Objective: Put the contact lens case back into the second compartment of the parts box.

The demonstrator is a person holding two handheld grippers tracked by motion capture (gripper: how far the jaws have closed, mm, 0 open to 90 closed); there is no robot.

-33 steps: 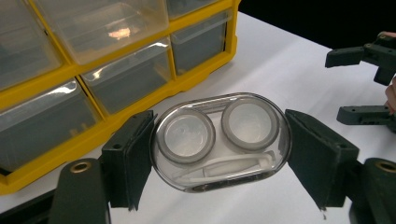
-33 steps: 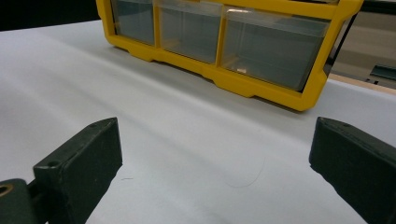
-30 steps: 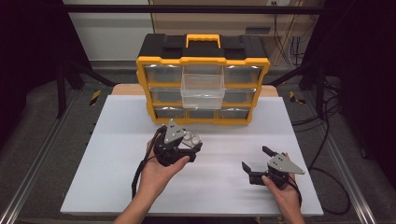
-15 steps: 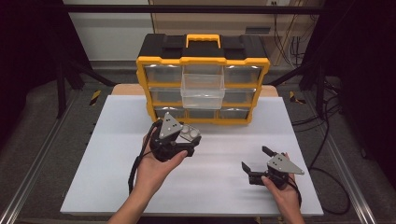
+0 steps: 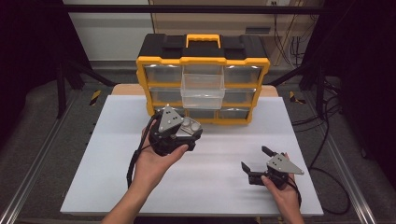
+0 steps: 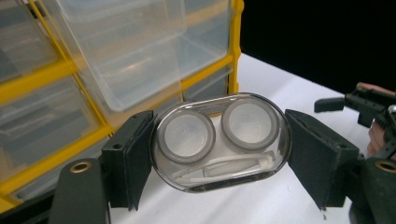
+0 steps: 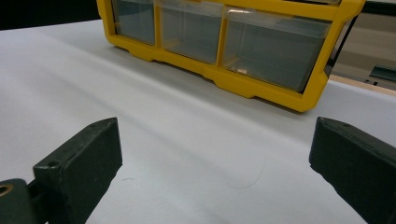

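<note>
A clear oval lens case [image 6: 219, 140] with two round grey-rimmed wells sits crosswise between my left gripper's black pads [image 6: 133, 158], which press on its two ends. In the high view my left gripper [image 5: 187, 128] hangs above the white table, just in front of the yellow and black drawer organiser [image 5: 203, 60]. Its middle clear drawer [image 5: 203, 91] is pulled out, and that drawer [image 6: 140, 51] looms close behind the case. My right gripper [image 5: 254, 158] rests low at the right near the table's front, jaws open with nothing between them [image 7: 215, 154].
The white table top [image 5: 215, 186] spreads between the two grippers and in front of the organiser [image 7: 243, 84]. The organiser's other clear drawers are pushed in. Dark frame bars and cables lie off both sides of the table.
My left gripper has risen with the lens case and drawn nearer the organiser's open drawer. The right gripper has stayed where it was.
</note>
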